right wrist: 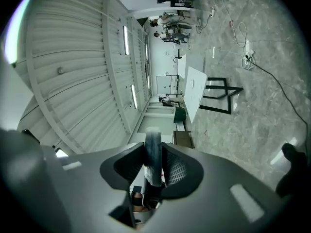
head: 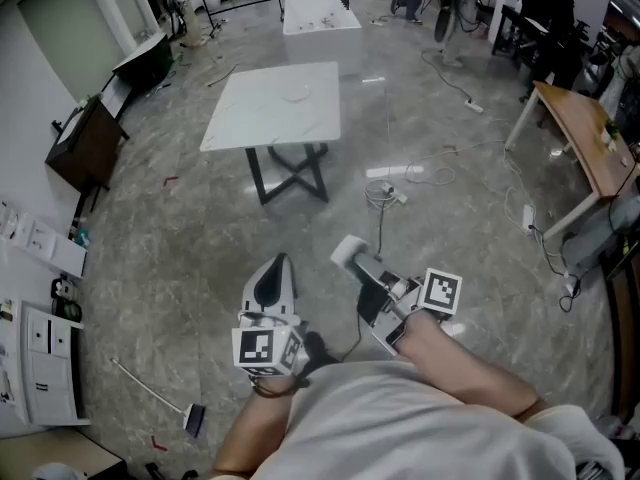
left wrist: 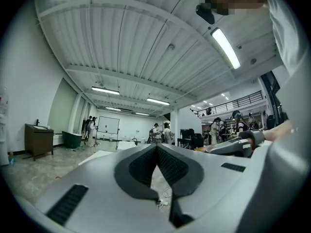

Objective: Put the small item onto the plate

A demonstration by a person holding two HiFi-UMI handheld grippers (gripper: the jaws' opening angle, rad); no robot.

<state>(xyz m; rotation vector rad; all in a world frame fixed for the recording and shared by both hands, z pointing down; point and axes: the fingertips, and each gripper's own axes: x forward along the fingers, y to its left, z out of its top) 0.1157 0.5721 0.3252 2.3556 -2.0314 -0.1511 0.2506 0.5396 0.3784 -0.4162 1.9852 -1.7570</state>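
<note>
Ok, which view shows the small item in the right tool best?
The right gripper view: the small item stands close, edge-on, clamped in the right tool. The head view shows only a pale bit at its tip; in the left gripper view I cannot find it.

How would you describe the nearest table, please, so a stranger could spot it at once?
On the grey stone floor, look to the middle of the room. The table stands alone there: a white top on black crossed legs, unlike the boxy white stand behind and the wooden desk at right.
</note>
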